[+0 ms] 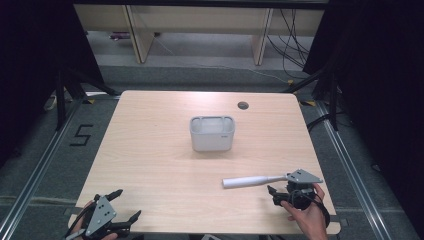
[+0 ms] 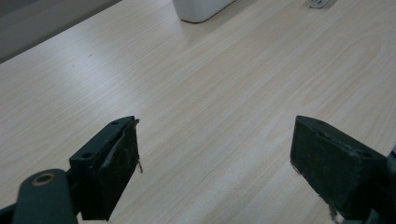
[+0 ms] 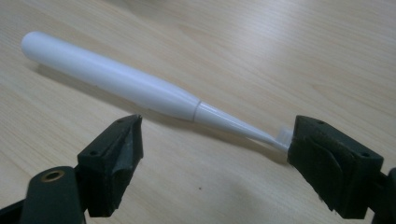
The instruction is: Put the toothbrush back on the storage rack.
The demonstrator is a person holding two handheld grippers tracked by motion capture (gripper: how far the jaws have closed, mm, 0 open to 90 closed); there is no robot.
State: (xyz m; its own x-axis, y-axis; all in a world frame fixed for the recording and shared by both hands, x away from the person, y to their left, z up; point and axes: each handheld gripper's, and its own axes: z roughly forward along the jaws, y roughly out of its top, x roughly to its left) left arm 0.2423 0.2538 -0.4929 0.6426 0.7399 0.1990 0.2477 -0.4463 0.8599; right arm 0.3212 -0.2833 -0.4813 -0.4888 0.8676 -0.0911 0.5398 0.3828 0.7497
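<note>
High view: wooden table, white rectangular container upright near centre. White electric toothbrush lies flat on the table, front-right, handle end pointing left, head end under the grey plate of the right gripper. Right gripper held by a hand at the table's near-right edge. Left gripper at near-left corner, jaws spread, nothing between them; well apart from the toothbrush.

Left gripper view: jaws wide, bare tabletop between them. Container base at top edge, far off.

Right gripper view: jaws wide apart, not clamping. Toothbrush lies across in front of them, thick handle to upper left, thin neck tapering to lower right. Brush head sits just beside the right-hand jaw; contact poss. but can't tell, tip partly hidden.
</note>
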